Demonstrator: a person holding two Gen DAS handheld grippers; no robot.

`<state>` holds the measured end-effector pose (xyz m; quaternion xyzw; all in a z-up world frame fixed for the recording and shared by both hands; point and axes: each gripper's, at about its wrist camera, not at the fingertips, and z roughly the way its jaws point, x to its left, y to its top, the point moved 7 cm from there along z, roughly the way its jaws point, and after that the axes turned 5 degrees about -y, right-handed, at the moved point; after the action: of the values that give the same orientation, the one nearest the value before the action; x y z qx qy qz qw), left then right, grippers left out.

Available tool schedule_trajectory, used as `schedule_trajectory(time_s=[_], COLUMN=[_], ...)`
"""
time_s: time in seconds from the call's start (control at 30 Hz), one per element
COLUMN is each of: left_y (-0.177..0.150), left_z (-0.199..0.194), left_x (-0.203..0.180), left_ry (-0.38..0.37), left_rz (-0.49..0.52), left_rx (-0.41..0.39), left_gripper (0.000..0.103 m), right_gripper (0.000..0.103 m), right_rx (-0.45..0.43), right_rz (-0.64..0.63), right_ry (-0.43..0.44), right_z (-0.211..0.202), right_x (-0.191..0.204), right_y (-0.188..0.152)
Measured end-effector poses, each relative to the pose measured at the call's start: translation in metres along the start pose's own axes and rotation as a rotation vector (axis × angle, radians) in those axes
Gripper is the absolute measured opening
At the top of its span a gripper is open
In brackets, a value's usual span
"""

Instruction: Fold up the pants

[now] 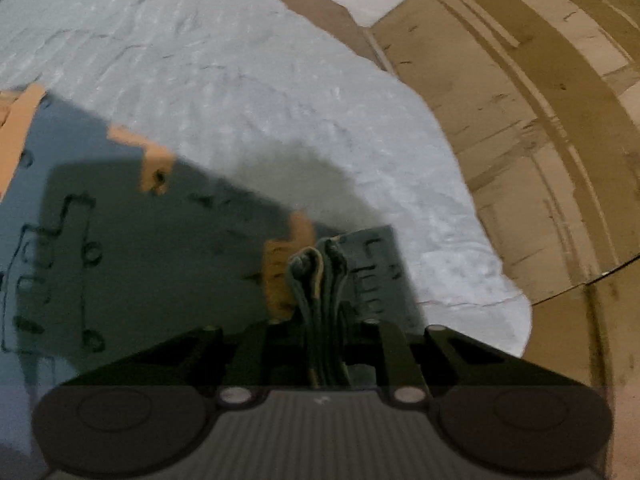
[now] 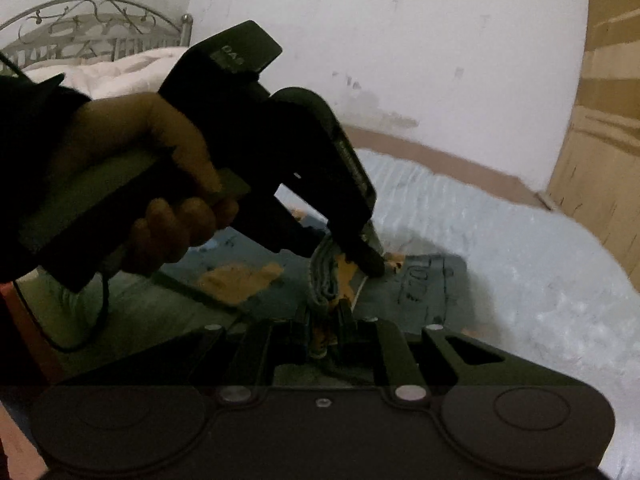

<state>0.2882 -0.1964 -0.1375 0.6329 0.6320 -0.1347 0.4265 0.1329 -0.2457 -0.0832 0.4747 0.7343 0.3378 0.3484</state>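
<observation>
Left wrist view: left gripper (image 1: 320, 280) clamped on a bunched edge of the dark blue-grey fabric pants with orange patches (image 1: 160, 264), spread on the pale blue textured bed cover (image 1: 280, 92), filling 7 to 10 o'clock. Brown cardboard wall (image 1: 540, 120) at 2 o'clock.

Right wrist view: right gripper (image 2: 326, 312) likewise pinched shut on a thick fold of the same pants (image 2: 424, 284) at dead centre, just beside the left gripper (image 2: 370, 264), held by a hand (image 2: 160, 184) at 9 o'clock.

Risk, as a judgement: several layers stacked in each pinch, so an inner layer likely to slip out under pull, skewing the fold; both grips close together, so collision possible.

Hard to make out: motion blur, dim light; waistband or leg end undecidable; pants cut off at lower left.
</observation>
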Motion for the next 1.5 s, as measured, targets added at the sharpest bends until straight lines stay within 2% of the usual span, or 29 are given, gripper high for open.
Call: schedule_trajectory(time_s=[0.2,0.27,0.37,0.53,0.6,0.63,0.73,0.93,1.07,1.33,1.5], left_y=[-0.003,-0.003,-0.005,-0.01,-0.011,-0.012,-0.008,0.007,0.017,0.02,0.019], left_z=[-0.003,-0.008,-0.017,-0.03,-0.033,-0.034,-0.037,-0.059,-0.088,-0.153,-0.157], left_x=[-0.001,-0.001,0.0,-0.003,-0.005,-0.007,-0.012,-0.03,-0.029,0.028,0.066], left_ry=[-0.011,-0.007,-0.005,0.038,0.039,0.042,0.04,0.029,0.064,0.18,0.224], left_rz=[0.006,0.015,0.019,0.046,0.054,0.062,0.076,0.158,0.184,0.115,0.074], left_rx=[-0.022,-0.024,-0.035,-0.073,-0.085,-0.089,-0.108,-0.159,-0.177,-0.211,-0.181], left_gripper=[0.017,0.027,0.036,0.036,0.027,0.017,0.011,0.009,0.009,0.009,0.009], right_gripper=[0.017,0.018,0.019,0.02,0.02,0.02,0.02,0.018,0.018,0.016,0.016], right_rx=[0.02,0.02,0.02,0.021,0.021,0.021,0.02,0.002,-0.035,-0.057,0.003], right_rz=[0.054,0.053,0.061,0.085,0.093,0.095,0.094,0.069,0.036,-0.01,-0.041], right_ry=[0.006,0.007,0.009,0.008,0.009,0.008,0.003,0.014,0.056,0.232,0.295], right_z=[0.006,0.003,0.003,0.003,0.004,0.004,0.004,0.003,-0.002,0.003,0.024], right_x=[-0.005,-0.003,-0.002,-0.002,-0.003,-0.003,-0.002,0.006,0.021,0.077,0.12], right_y=[-0.002,-0.002,-0.004,-0.002,-0.002,-0.001,0.001,0.017,0.039,0.07,0.067])
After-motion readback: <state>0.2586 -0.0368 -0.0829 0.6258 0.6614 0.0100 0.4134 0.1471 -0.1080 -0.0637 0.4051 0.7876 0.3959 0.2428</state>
